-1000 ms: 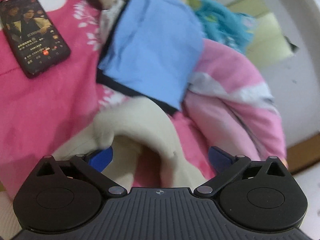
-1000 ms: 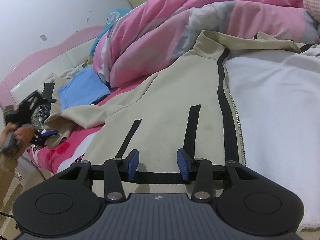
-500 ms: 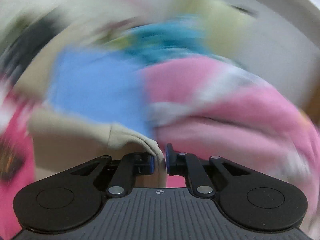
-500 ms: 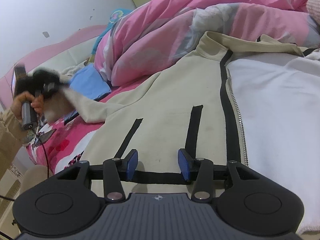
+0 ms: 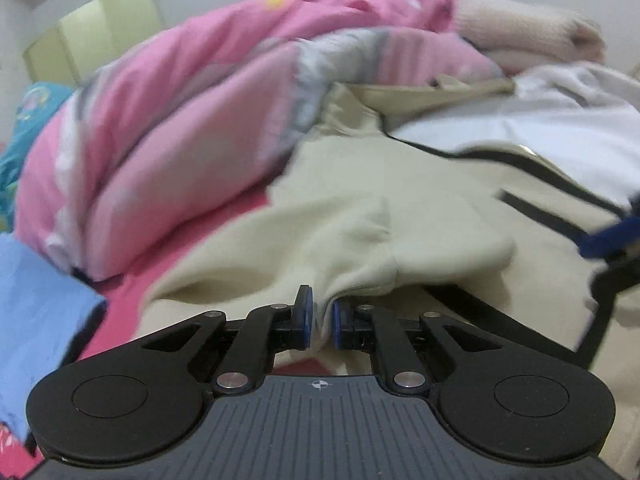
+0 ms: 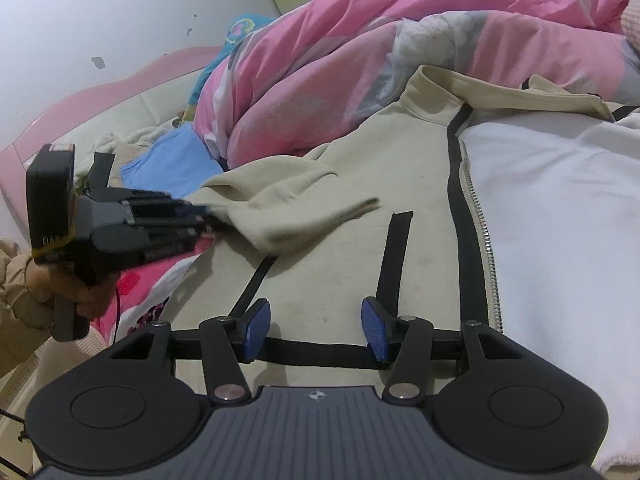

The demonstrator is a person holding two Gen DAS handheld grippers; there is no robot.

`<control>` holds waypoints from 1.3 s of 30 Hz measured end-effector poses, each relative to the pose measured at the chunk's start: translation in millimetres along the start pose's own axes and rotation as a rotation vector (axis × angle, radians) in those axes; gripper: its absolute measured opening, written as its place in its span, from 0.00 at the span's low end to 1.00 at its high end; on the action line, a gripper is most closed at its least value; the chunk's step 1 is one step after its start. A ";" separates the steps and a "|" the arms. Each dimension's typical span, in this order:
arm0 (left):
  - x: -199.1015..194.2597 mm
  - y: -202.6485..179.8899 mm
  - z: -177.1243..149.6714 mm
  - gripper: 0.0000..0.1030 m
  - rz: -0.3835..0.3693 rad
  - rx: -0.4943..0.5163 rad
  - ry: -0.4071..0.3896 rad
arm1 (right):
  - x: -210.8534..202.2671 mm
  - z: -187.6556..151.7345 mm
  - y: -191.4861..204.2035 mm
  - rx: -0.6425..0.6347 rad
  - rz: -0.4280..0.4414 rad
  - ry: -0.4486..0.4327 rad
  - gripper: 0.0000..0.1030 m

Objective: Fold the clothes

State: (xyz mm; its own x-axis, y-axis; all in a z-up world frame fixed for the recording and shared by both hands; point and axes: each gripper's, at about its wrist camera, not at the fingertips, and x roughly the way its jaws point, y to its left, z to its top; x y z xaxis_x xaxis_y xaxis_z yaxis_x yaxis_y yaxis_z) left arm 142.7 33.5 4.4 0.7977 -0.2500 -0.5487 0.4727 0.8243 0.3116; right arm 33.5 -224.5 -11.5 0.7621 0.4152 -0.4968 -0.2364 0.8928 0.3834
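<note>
Sleeve cuff (image 5: 360, 276) sits pinched between my left fingers (image 5: 305, 312); I should carry it flat across the beige jacket (image 6: 360, 184) on the bed. My right fingers (image 6: 256, 326), parted and widening over the hem (image 6: 316, 354), grip nothing.

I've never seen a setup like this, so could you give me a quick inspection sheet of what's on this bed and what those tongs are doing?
Surface: bed with pink sheet.
Job's things: beige jacket spread flat, black trim, zip open over white lining; its sleeve folded onto the body.
Clutter: pink duvet heaped behind; blue cloth; teal cushion.
Grippers: left tongs shut on the sleeve cuff; right tongs opening over the black hem band, pads not pressing it.
Cables: thin dark cord below the left hand.
Surroundings: white wall, pink headboard, pale cabinet.
</note>
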 end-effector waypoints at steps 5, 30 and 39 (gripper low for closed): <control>-30.8 90.2 10.4 0.08 0.223 -0.295 -0.078 | -0.2 0.1 -0.1 0.000 0.001 0.000 0.51; -122.9 178.8 -91.7 0.06 0.452 -0.937 -0.337 | -7.4 88.5 62.1 -0.301 0.077 0.010 0.61; -152.4 143.1 -123.8 0.06 0.426 -0.985 -0.447 | 159.8 177.7 147.9 -0.717 0.209 0.124 0.62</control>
State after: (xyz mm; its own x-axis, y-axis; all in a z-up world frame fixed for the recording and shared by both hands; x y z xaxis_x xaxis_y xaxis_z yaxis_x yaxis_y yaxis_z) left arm 42.4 252.4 36.6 0.9759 0.1475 -0.1610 -0.2048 0.8741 -0.4404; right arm 227.5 -57.2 104.1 0.5948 0.5669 -0.5700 -0.7351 0.6705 -0.1004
